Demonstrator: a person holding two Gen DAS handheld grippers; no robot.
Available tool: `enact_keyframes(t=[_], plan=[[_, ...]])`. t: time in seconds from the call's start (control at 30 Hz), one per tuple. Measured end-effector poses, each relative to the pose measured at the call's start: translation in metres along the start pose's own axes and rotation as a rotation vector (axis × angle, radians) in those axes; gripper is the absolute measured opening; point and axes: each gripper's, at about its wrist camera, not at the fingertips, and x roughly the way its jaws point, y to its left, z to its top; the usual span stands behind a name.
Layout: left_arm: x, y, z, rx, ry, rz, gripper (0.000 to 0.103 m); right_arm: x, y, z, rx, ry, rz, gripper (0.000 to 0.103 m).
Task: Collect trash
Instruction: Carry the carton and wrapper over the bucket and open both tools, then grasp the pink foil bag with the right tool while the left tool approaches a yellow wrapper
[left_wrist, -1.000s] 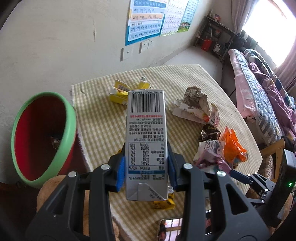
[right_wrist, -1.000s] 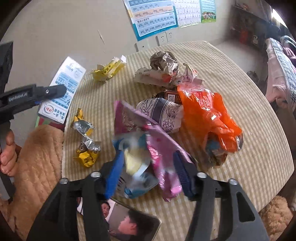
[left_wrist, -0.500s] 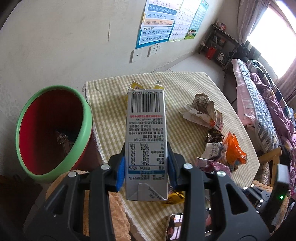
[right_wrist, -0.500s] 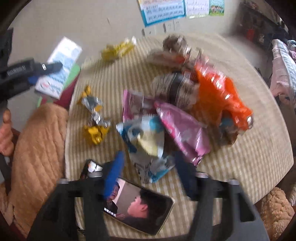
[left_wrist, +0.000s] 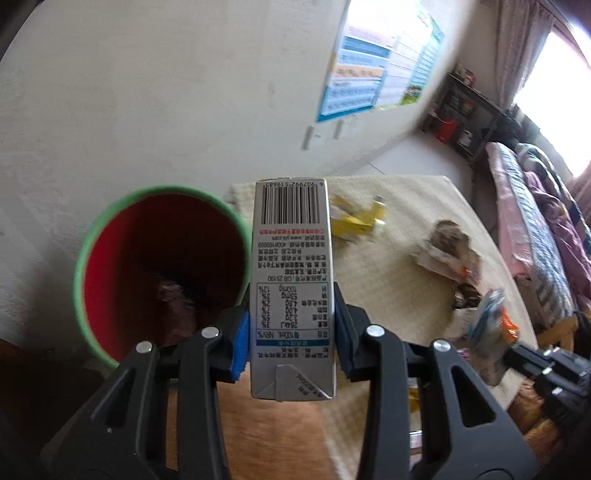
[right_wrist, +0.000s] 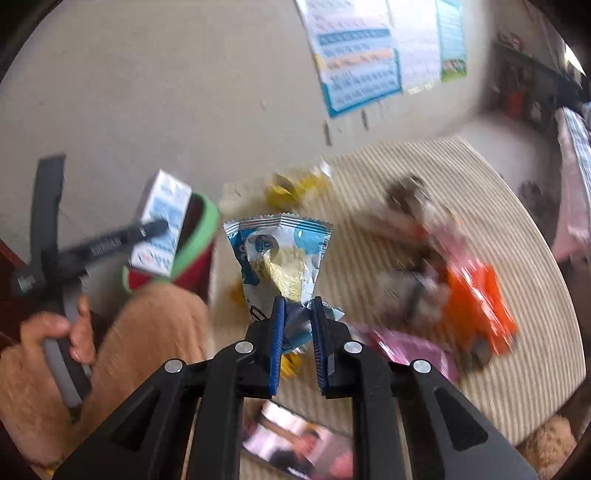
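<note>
While its long axis runs straight ahead along the fingers, barcode end pointing away from the camera, the milk carton (left_wrist: 291, 280) sits clamped between the blue pads of the left gripper (left_wrist: 291, 332). The jaws stand partly apart, pressed against the carton's two narrow sides near its folded rear end. It hangs in the air just beside the green rim of the red trash bin (left_wrist: 162, 266), which stands off the edge of the checked tablecloth (left_wrist: 391, 295).

The right gripper (right_wrist: 297, 325) has its jaws nearly together and closing, pinching the lower end of a blue-and-white snack wrapper (right_wrist: 279, 254). That wrapper stands upright from the pads, its crimped edge on top, lifted above the table. Beyond lie a blurred orange bag (right_wrist: 476, 306), a pink wrapper (right_wrist: 410, 350) and yellow wrappers (right_wrist: 295, 186). A phone (right_wrist: 295, 443) lies below the fingers.
</note>
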Motion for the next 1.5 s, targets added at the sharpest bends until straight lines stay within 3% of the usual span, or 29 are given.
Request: enact_keyframes(t=[0.2, 0.43, 0.87, 0.93, 0.97, 1.0, 1.03, 1.3, 1.5], plan=[[0.000, 0.057, -0.002, -0.064, -0.013, 0.114, 0.036, 0.036, 0.058, 0.035, -0.084, 0.014, 0.085, 0.015], [0.001, 0.111, -0.002, -0.152, -0.006, 0.196, 0.036, 0.085, 0.117, 0.060, -0.154, 0.058, 0.165, 0.015], [0.005, 0.130, -0.006, -0.181, 0.004, 0.199, 0.036, 0.131, 0.136, 0.088, -0.004, 0.111, 0.271, 0.015], [0.006, 0.129, -0.005, -0.178, 0.005, 0.197, 0.036, 0.133, 0.137, 0.092, 0.012, 0.100, 0.292, 0.021], [0.007, 0.130, -0.005, -0.176, 0.006, 0.202, 0.037, 0.133, 0.137, 0.092, 0.022, 0.099, 0.305, 0.032], [0.007, 0.130, -0.006, -0.177, 0.009, 0.206, 0.053, 0.133, 0.136, 0.094, 0.033, 0.101, 0.317, 0.051], [0.007, 0.130, -0.006, -0.181, 0.009, 0.206, 0.068, 0.131, 0.135, 0.093, 0.042, 0.090, 0.319, 0.052], [0.004, 0.107, -0.004, -0.143, -0.003, 0.163, 0.068, 0.094, 0.104, 0.071, -0.002, 0.058, 0.256, 0.052], [0.004, 0.068, -0.004, -0.077, 0.009, 0.094, 0.068, 0.055, 0.037, 0.040, -0.033, 0.047, 0.078, 0.053]])
